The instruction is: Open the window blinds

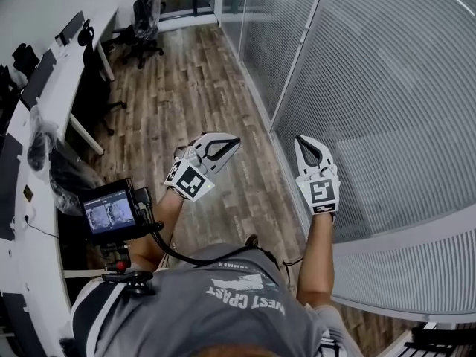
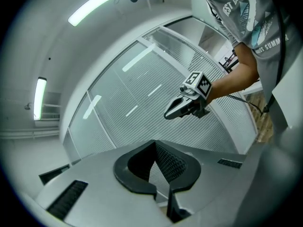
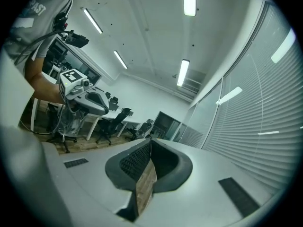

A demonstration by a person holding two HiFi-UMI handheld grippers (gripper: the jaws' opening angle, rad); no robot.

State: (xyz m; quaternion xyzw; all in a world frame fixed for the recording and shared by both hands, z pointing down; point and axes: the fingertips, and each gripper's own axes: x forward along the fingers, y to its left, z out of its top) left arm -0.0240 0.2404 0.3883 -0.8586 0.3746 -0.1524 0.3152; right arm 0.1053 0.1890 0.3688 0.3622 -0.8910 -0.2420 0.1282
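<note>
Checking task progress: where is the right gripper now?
Head view: the right gripper hangs right of centre, close beside the blinds, with the left gripper to its left over the wood floor.

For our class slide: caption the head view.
Person holds left gripper and right gripper, both shut, beside the window blinds.

blinds (image 1: 387,88): right of my right gripper (image 1: 301,141) they run off the picture's edge | desk (image 1: 41,274): left of my left gripper (image 1: 235,143), cut off | chairs (image 3: 124,113): far ahead of my right gripper, too small to tell apart
</note>
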